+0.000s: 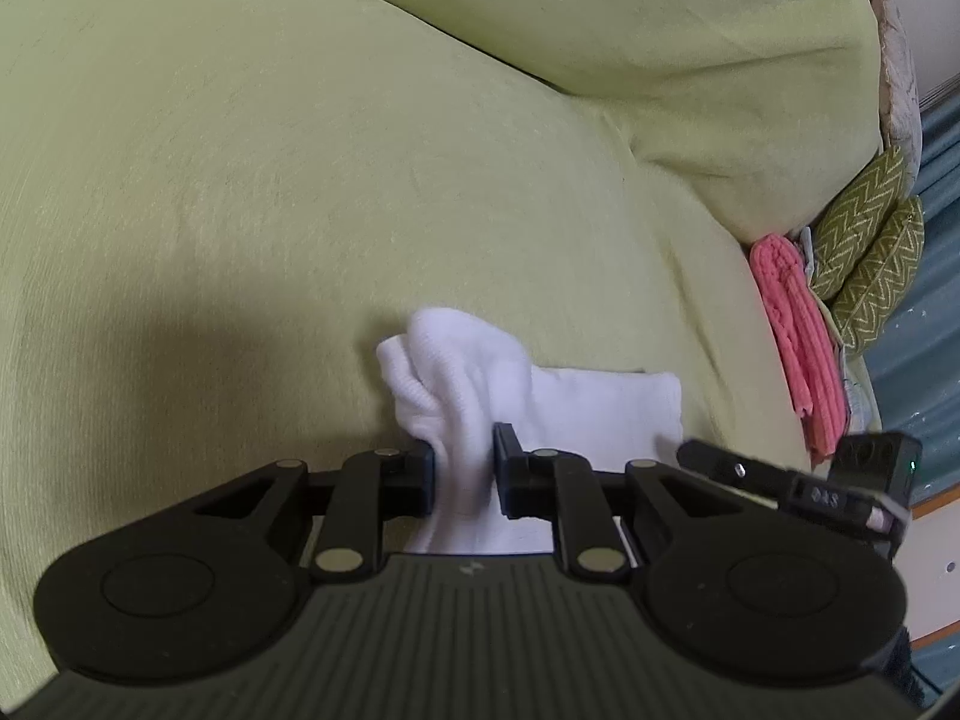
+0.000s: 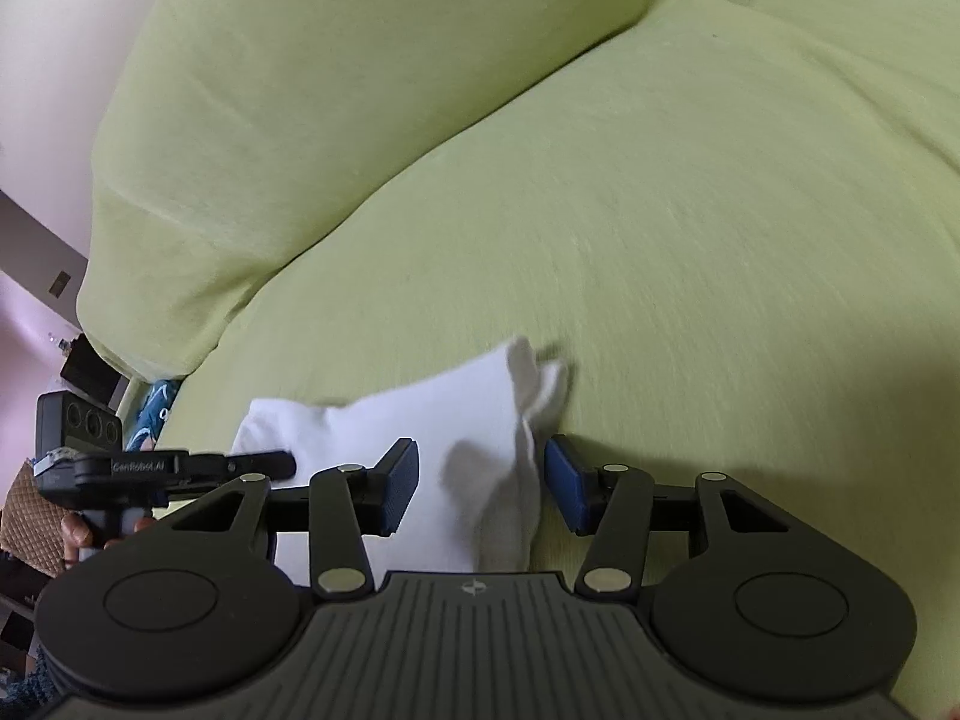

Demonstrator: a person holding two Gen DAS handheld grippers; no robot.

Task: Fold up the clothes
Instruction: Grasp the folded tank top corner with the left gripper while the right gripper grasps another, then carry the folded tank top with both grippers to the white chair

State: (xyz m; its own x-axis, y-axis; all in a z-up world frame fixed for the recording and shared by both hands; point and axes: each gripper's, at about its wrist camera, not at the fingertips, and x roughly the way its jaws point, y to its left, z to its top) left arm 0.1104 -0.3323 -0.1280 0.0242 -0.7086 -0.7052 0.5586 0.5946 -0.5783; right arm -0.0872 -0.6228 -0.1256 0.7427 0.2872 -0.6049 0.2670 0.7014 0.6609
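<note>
A white sock [image 1: 540, 396] lies on a yellow-green sofa seat [image 1: 240, 210]. My left gripper [image 1: 465, 468] is shut on the sock's bunched cuff end; the rest of the sock lies flat to the right. In the right wrist view the same sock [image 2: 456, 420] passes between my right gripper's [image 2: 480, 480] blue pads [image 2: 567, 483], which stand apart with a gap on either side of the cloth. The left gripper [image 2: 180, 468] shows at the left edge of the right wrist view, and the right gripper's tip [image 1: 780, 480] shows at the right in the left wrist view.
A folded pink cloth [image 1: 792, 324] lies at the sofa's right end beside two green zigzag cushions [image 1: 870, 258]. Sofa back cushions [image 2: 360, 90] rise behind the seat. A dark box [image 2: 90, 369] and a wall sit off the left end.
</note>
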